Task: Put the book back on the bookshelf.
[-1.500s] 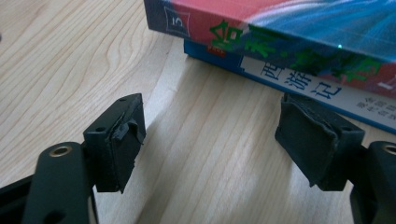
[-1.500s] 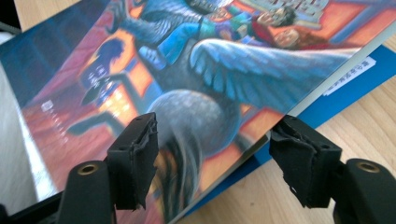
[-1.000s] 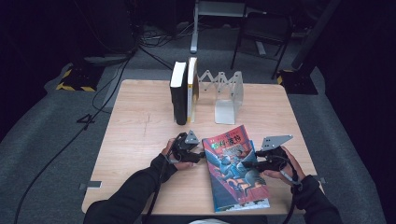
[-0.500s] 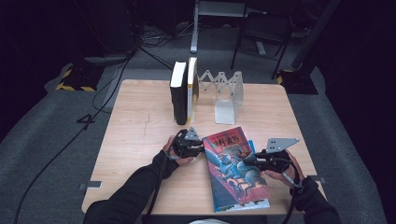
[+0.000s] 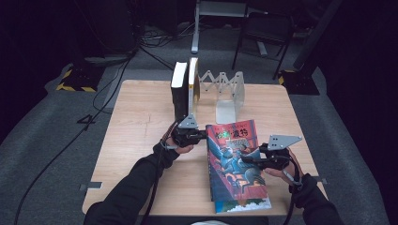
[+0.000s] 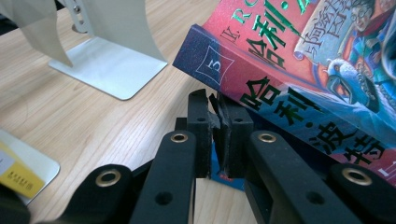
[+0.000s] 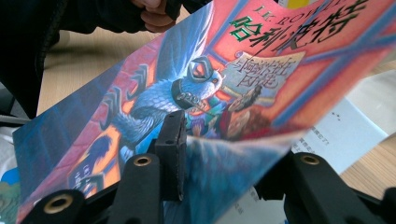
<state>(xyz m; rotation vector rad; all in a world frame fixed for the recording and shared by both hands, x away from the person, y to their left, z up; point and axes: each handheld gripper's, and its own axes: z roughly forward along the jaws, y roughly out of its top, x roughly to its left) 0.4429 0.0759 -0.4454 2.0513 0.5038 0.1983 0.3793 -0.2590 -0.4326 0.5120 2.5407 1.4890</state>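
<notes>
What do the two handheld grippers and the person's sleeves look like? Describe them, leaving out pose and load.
Both the left gripper and the right gripper are black, each topped by a grey three-cornered plate. Their jaws are flat black bars with brass-ringed rivet holes and blocky black pads. A dark cable trails back from each along the forearm. The person wears black long sleeves.

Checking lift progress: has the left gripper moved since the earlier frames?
Yes. The left gripper, shut on the book, has shifted up-frame, nearer the upright books; its jaws have just been closing.
</notes>
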